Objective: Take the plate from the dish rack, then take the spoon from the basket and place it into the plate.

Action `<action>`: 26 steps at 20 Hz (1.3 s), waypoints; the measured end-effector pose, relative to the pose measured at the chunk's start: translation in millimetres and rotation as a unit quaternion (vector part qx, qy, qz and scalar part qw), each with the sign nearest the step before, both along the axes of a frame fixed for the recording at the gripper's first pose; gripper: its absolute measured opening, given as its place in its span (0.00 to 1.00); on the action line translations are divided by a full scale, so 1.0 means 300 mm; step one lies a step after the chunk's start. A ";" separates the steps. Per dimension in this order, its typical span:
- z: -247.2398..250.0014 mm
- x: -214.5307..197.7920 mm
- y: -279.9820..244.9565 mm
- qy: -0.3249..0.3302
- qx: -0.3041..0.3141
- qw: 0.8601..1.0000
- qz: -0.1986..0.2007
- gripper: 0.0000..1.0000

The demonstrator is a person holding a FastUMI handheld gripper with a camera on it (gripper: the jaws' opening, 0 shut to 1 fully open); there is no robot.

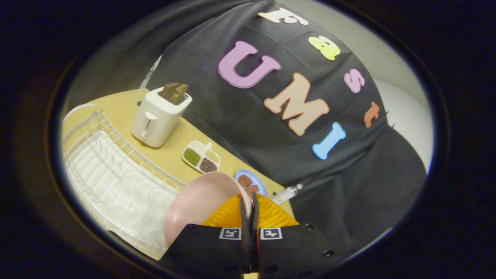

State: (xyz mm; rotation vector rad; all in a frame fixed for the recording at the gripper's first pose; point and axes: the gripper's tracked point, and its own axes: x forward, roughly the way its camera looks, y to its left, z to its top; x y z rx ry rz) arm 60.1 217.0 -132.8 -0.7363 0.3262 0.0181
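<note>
Above the wooden table (170, 153), gripper (250, 201) clamped on pink plate (201, 201) edge.

Toaster (159, 116) and sectioned dish (201, 157) beside dish rack (116, 174).

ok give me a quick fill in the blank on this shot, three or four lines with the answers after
1. The gripper is shut on the rim of the pink ____.
2. Two slices of toast stick up from the white ____ on the wooden table.
3. The white wire dish rack lies beside the toaster and holds ____ plates.
4. The small blue dish beyond the gripper holds ____ pieces.

Missing words: plate; toaster; no; brown
</note>
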 end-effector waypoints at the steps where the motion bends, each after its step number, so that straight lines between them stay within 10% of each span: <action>1: 0.024 0.001 0.000 -0.002 0.012 1.000 0.000 0.04; 26: 0.079 -0.322 -0.693 0.023 0.323 0.946 -0.006 0.03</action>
